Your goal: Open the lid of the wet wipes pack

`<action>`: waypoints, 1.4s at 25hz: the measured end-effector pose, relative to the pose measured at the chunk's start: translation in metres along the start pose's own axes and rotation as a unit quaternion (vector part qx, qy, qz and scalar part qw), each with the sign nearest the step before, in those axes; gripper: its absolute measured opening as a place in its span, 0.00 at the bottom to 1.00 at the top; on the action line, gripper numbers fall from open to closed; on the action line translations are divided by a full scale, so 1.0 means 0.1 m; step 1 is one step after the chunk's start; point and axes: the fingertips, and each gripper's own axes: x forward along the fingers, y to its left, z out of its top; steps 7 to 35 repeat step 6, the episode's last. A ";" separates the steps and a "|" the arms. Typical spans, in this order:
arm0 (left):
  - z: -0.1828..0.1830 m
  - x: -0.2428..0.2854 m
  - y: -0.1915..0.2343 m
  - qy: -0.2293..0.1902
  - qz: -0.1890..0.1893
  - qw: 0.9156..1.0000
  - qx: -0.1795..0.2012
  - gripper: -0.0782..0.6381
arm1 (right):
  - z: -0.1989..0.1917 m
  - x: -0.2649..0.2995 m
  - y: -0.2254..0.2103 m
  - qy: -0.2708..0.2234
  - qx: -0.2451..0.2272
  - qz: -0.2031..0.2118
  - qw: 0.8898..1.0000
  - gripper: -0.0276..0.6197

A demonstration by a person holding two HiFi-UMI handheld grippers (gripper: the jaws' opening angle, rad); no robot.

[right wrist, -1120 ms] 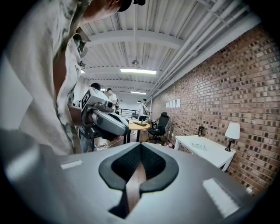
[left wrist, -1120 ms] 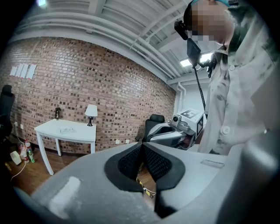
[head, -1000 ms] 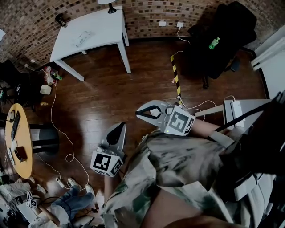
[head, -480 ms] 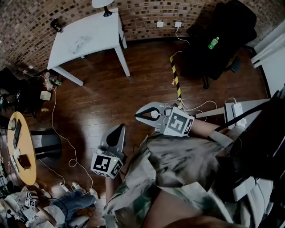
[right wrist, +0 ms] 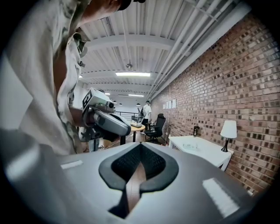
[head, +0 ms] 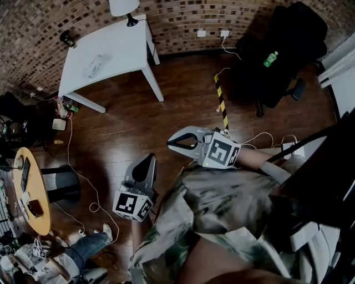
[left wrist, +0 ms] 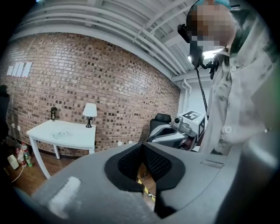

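Dark wooden floor [head: 166,100] stretches to a brick wall [head: 50,22] at the far side of the room, where a white table [head: 130,41] stands with a lamp [head: 123,8] at its far right corner. A pale, flat packet that is probably the wet wipes pack [head: 95,64] lies on the table's left half, lid apparently not yet lifted, though it is too small to be sure. Over the last second the table has slid slightly lower in the head view and more of the lamp has come into sight, while both tools have kept their places. This suggests the person is stepping or looking toward the table, so the task is at the approach stage and the pack remains well out of reach. Both arms are tucked in close to the person's chest, held over bare floor. The left gripper [head: 150,158] points away toward the far wall, its marker cube nearest the body. The right gripper [head: 171,143] sits just beyond it, pointing left across the body. Each claw is closed tip to tip and grips nothing.
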 end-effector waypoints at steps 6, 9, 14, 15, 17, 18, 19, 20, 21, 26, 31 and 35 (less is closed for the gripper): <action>0.20 0.54 0.17 0.006 0.003 1.000 -0.007 0.11 | -0.11 -0.10 -0.60 -0.007 -0.004 0.006 1.000 0.05; 0.20 0.54 0.17 0.006 0.003 1.000 -0.007 0.11 | -0.11 -0.10 -0.60 -0.007 -0.004 0.006 1.000 0.05; 0.20 0.54 0.17 0.006 0.003 1.000 -0.007 0.11 | -0.11 -0.10 -0.60 -0.007 -0.004 0.006 1.000 0.05; 0.20 0.54 0.17 0.006 0.003 1.000 -0.007 0.11 | -0.11 -0.10 -0.60 -0.007 -0.004 0.006 1.000 0.05; 0.20 0.54 0.17 0.006 0.003 1.000 -0.007 0.11 | -0.11 -0.10 -0.60 -0.007 -0.004 0.006 1.000 0.05; 0.20 0.54 0.17 0.006 0.003 1.000 -0.007 0.11 | -0.11 -0.10 -0.60 -0.007 -0.004 0.006 1.000 0.05; 0.20 0.54 0.17 0.006 0.003 1.000 -0.007 0.11 | -0.11 -0.10 -0.60 -0.007 -0.004 0.006 1.000 0.05; 0.20 0.54 0.17 0.006 0.003 1.000 -0.007 0.11 | -0.11 -0.10 -0.60 -0.007 -0.004 0.006 1.000 0.05; 0.20 0.54 0.17 0.006 0.003 1.000 -0.007 0.11 | -0.11 -0.10 -0.60 -0.007 -0.004 0.006 1.000 0.05; 0.20 0.54 0.17 0.006 0.003 1.000 -0.007 0.11 | -0.11 -0.10 -0.60 -0.007 -0.004 0.006 1.000 0.05; 0.20 0.54 0.17 0.006 0.003 1.000 -0.007 0.11 | -0.11 -0.10 -0.60 -0.007 -0.004 0.006 1.000 0.05; 0.20 0.54 0.17 0.006 0.003 1.000 -0.007 0.11 | -0.11 -0.10 -0.60 -0.007 -0.004 0.006 1.000 0.05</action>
